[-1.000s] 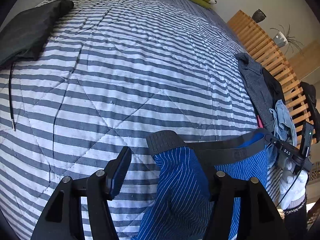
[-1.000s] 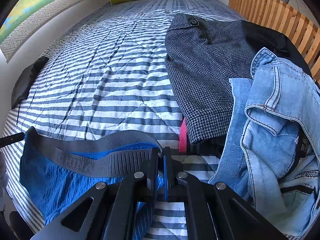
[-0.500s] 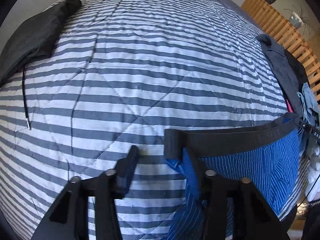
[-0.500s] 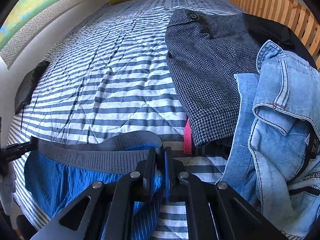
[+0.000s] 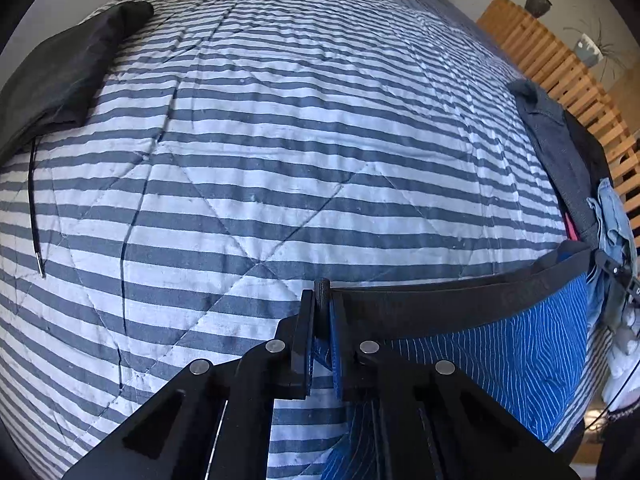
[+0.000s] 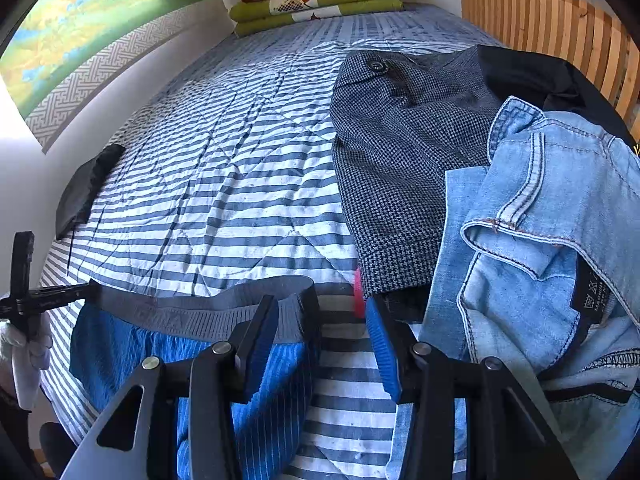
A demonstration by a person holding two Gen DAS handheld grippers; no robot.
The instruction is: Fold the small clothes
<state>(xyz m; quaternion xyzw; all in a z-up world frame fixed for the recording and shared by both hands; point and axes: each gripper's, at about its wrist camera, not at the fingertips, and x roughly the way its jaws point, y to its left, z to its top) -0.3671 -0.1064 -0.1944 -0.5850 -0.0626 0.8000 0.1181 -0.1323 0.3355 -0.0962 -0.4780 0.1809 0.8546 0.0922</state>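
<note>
Blue pinstriped boxer shorts (image 5: pixel 500 360) with a dark grey waistband (image 6: pixel 180 312) lie stretched across the near edge of the striped quilt (image 5: pixel 280 140). My left gripper (image 5: pixel 321 302) is shut on the left end of the waistband, which pokes up between the fingers. In the right wrist view the left gripper (image 6: pixel 24 300) shows at the far left, held by a white-gloved hand. My right gripper (image 6: pixel 320 306) stands open, its blue pads either side of the waistband's right end and not pressing on it. The shorts (image 6: pixel 140 360) hang partly over the bed's edge.
A pile of clothes fills the right side: a grey houndstooth garment (image 6: pixel 400 160), light blue denim (image 6: pixel 540 220), a black garment (image 6: pixel 520 76), a pink strip (image 6: pixel 359 296) beneath. A black pouch (image 5: pixel 60 72) lies far left. Folded green blankets (image 6: pixel 316 4) and a wooden slatted rail (image 6: pixel 540 32) stand behind.
My left gripper has shut on the waistband's left end, where it was open before. My right gripper has opened and let go of the right end. The waistband now lies stretched out.
</note>
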